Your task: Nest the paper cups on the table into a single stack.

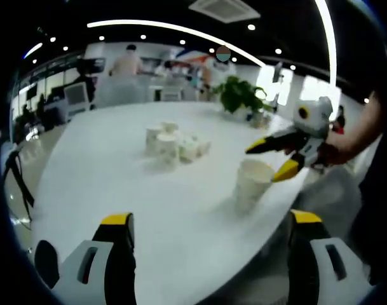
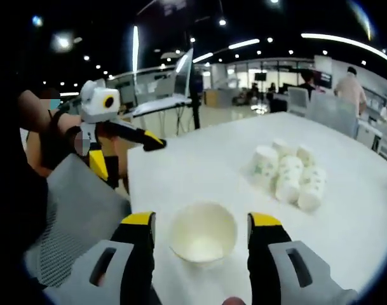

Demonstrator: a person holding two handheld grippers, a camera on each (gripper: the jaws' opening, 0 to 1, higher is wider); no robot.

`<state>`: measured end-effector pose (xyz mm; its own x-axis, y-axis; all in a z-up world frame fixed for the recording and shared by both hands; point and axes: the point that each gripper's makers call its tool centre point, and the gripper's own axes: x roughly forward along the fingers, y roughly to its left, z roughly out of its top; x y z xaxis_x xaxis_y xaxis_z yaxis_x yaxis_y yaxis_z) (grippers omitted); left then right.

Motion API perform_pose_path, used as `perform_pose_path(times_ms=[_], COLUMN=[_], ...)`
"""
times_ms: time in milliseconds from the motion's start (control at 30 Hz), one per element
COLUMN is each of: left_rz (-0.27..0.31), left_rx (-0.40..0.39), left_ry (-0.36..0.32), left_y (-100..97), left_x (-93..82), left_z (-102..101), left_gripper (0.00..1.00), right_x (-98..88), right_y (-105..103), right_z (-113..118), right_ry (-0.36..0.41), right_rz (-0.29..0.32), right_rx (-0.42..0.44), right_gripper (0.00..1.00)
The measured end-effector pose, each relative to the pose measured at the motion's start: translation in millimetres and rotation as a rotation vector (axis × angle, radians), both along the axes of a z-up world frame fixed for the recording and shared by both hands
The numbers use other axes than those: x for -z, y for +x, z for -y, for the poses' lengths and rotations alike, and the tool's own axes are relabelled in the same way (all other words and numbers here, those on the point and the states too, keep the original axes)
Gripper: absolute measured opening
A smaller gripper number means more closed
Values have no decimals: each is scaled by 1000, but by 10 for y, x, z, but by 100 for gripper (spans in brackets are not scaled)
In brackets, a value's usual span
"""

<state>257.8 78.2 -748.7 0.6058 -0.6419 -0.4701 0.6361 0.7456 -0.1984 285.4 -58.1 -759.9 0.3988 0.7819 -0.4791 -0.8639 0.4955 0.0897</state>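
White table (image 1: pixel 117 184): right gripper (image 2: pixel 203 223) straddles paper cup (image 2: pixel 203 232) (jaws apart)

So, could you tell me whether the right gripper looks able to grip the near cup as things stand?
Probably yes: the right gripper is open with its jaws either side of the upright cup, and nothing sits between them.

My left gripper (image 1: pixel 209 238) has black jaws capped in yellow over pale grey bodies, and my right gripper (image 2: pixel 201 238) matches it. The table (image 1: pixel 117 165) is plain white. The paper cup (image 2: pixel 203 239) between my right jaws is cream-white, inside and out. The clustered cups (image 2: pixel 288 175) are white with a faint green print — too blurred to read. The plant (image 1: pixel 239 94) is green.
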Motion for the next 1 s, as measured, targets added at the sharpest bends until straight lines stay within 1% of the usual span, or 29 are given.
perform_pose_path(times_ms=[267,467,533,567,633,733,1000], left_rz=[1,-2,-7,-9,-7,-10,-10], left_rx=[-2,-6,-4,-1,-3,-3,-3], left_ry=[6,-2,0,-1,-16,-6,-7], left_y=[11,22,19,16,23,22,17], left_x=[10,19,30,33,24,51,54], left_z=[4,-1,4,11,17,6,4], left_gripper=[99,99,99,99,99,99,99], right_x=[41,6,-26,-75,-133,-226,-380], right_y=[3,47,60,76,121,188,402], right_z=[44,68,72,78,95,124,296], right_ry=[-6,4,9,19,35,53,58], right_rz=[-14,-12,-11,-11,-6,2,32], right_rx=[6,22,25,33,50,72,130], right_gripper=[58,58,58,58,59,60,64])
